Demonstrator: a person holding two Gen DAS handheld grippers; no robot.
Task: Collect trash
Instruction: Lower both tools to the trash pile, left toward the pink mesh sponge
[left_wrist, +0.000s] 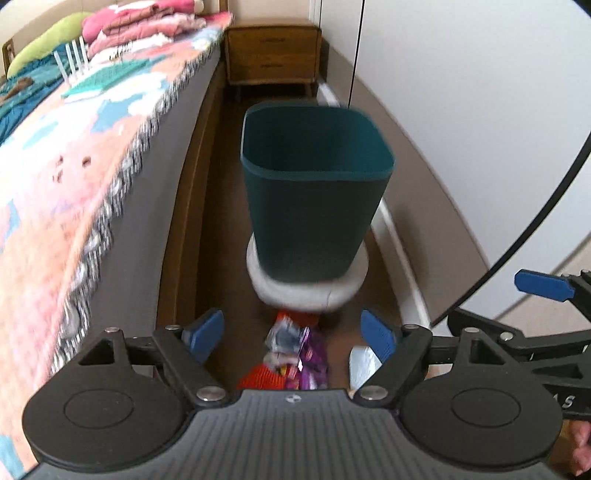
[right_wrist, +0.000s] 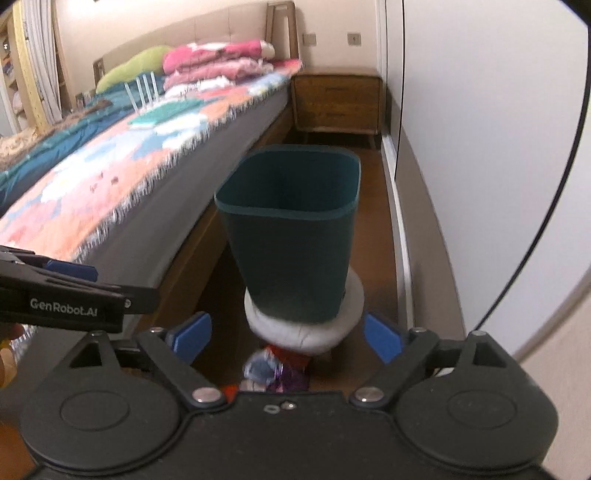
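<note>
Bedroom aisle between a bed (left_wrist: 92, 177) with a patchwork blanket at left and a white wall at right. Left gripper (left_wrist: 293, 334), jaws spread and empty, hangs above a pile of wrappers (left_wrist: 295, 354) on the floor. Beyond stands a teal bin (left_wrist: 314, 192) on a round grey cushion (left_wrist: 295, 291). Right gripper (right_wrist: 288, 338) is likewise spread, holding nothing.
</note>
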